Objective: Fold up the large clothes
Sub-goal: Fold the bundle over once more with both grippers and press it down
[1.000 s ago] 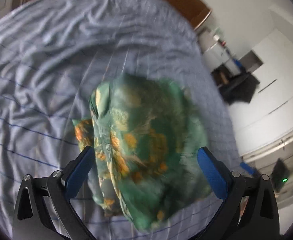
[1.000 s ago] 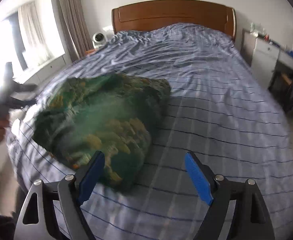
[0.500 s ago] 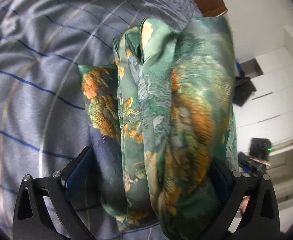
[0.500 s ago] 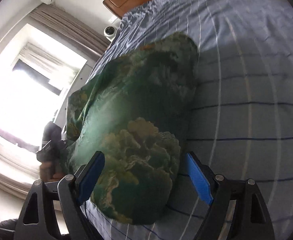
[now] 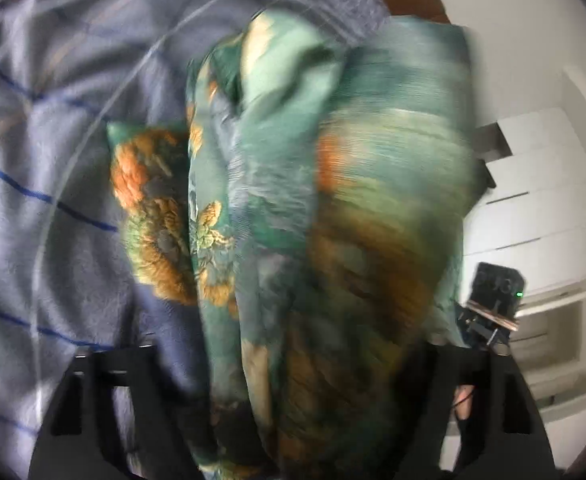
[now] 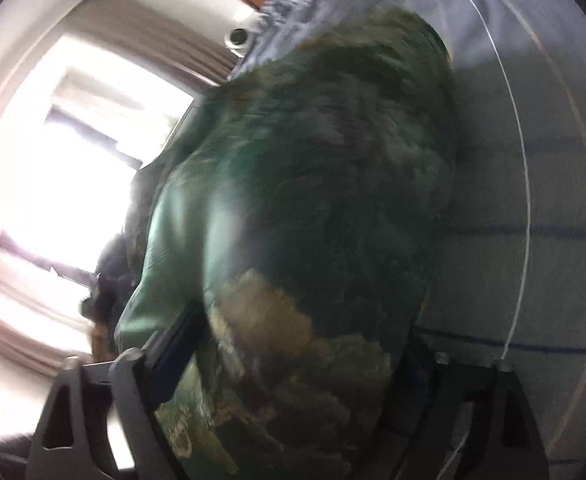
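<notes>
1. Garment [image 5: 333,240], green floral and folded thick, fills both claws: left gripper [image 5: 293,412] and right gripper [image 6: 289,384] each straddle it; whether clenched, cannot tell (blurred).
2. Beyond the tips, striped bedsheet [image 5: 53,160].
3. Likely a bundle lift; next, a level set-down.

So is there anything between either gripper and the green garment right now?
Nothing visible. The garment already fills the gap of the left gripper, and in the right view it bulges between the right gripper's fingers.
</notes>
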Action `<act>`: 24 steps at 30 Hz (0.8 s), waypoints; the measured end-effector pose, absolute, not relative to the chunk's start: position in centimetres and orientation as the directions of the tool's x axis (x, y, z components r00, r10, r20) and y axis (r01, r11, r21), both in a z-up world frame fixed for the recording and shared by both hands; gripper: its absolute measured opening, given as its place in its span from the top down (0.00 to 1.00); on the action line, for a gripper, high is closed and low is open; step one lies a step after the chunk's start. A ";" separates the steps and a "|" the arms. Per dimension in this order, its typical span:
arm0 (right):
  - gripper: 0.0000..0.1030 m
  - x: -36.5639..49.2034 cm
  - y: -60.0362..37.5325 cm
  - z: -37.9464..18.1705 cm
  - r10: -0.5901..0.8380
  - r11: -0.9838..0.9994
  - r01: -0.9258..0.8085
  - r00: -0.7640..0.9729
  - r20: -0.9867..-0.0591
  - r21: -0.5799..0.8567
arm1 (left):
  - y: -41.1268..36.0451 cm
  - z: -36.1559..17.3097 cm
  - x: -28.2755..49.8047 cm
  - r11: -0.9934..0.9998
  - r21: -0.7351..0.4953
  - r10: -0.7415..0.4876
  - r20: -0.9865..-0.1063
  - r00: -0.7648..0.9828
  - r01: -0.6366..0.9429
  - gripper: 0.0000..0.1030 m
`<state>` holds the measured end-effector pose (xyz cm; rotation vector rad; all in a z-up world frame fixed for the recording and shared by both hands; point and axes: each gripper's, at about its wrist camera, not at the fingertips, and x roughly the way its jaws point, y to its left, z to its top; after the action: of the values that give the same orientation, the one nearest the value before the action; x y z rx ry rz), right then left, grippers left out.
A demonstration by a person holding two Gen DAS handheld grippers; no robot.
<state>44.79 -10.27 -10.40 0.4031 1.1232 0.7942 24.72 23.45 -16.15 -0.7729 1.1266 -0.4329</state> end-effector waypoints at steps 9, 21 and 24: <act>0.32 46.8 -8.4 -3.0 0.761 0.634 -0.544 0.314 -0.567 0.549 | 24.0 -8.6 27.6 0.716 -0.697 -0.611 -0.606 0.510 0.029 0.36; 0.31 58.9 -8.5 -9.6 0.776 0.626 -0.411 0.246 -0.580 0.663 | 23.6 -14.1 36.4 0.748 -0.657 -0.541 -0.687 0.484 -0.097 0.15; 0.19 59.2 -9.5 -12.0 0.806 0.591 -0.352 0.215 -0.552 0.726 | 23.7 -13.4 35.1 0.741 -0.668 -0.550 -0.656 0.517 -0.061 0.09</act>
<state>59.21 -9.48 -11.99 0.5059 1.0755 0.8512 35.07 23.69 -13.44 -0.6981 1.0005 -0.3236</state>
